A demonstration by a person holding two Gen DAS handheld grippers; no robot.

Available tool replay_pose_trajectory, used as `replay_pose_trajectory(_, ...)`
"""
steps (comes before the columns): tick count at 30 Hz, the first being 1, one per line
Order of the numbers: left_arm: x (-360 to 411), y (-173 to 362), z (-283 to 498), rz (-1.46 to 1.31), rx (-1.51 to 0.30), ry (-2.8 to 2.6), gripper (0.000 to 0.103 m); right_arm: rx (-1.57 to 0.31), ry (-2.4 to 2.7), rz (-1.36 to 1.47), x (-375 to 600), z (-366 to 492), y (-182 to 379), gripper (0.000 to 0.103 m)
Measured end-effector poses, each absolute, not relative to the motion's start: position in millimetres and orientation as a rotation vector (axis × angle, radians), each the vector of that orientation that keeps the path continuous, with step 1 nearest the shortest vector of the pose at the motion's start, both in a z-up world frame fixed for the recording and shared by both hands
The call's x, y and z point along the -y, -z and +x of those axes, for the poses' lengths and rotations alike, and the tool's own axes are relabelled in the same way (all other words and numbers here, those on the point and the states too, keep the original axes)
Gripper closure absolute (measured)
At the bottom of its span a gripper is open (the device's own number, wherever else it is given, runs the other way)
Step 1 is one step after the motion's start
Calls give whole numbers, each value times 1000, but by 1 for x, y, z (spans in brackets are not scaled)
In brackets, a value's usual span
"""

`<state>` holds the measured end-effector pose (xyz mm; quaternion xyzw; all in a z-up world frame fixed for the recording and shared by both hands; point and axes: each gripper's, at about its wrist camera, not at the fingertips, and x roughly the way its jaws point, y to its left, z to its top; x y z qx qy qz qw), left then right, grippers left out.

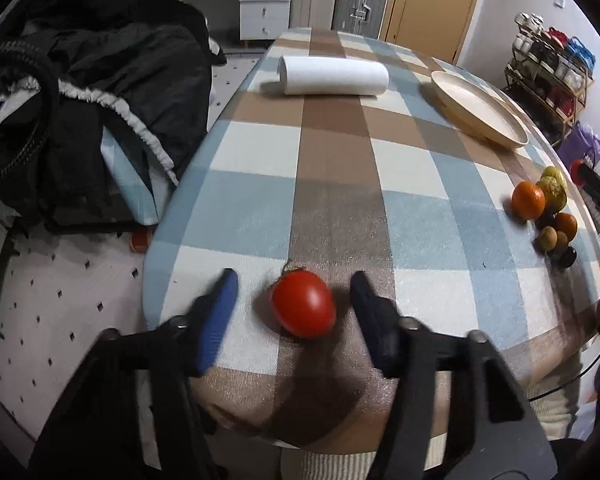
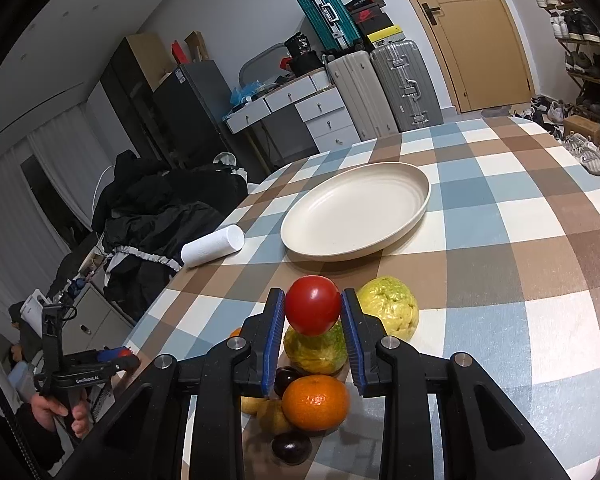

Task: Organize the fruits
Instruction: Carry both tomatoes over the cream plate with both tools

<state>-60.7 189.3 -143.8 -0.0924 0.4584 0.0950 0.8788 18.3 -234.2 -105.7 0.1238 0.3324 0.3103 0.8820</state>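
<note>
A red tomato (image 1: pixel 303 304) lies on the checked tablecloth near the table's front left edge. My left gripper (image 1: pixel 294 276) stands open around it, one blue finger on each side, with gaps to the fruit. My right gripper (image 2: pixel 312 294) is shut on a second red tomato (image 2: pixel 313 310), held just above a fruit pile. That pile holds two yellow-green fruits (image 2: pixel 390 308), an orange (image 2: pixel 315 402) and dark plums (image 2: pixel 291 448). A cream plate (image 2: pixel 416 184) sits beyond the pile with nothing in it. The pile (image 1: pixel 548 208) also shows in the left wrist view, at the table's right edge.
A white paper roll (image 1: pixel 334 76) lies at the far side of the table (image 1: pixel 332 152). Dark clothes (image 1: pixel 100 92) are heaped left of the table. A small reddish object (image 1: pixel 140 242) lies on the floor by the table's left edge. Suitcases, drawers and a door stand behind.
</note>
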Motion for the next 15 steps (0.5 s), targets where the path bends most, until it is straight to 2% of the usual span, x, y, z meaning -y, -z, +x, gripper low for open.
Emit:
replay_pose_trajectory(1,-189,144,-60,-188,-955,-199,66,-690,-646,254,233,18,105,74)
replay_pose_trajectory(2,-189,144,-60,-191,-956,-193,77,-689,-648,253,233,18,105,74)
replay_pose_trajectory(9,-180,135,-44,-200,-948,-123,77,-684,-663,267,231,27,102,74)
replay_pose_trajectory(15,-146,91,21,-158,-855,28,77,-684,-680,265,229,54,87,74)
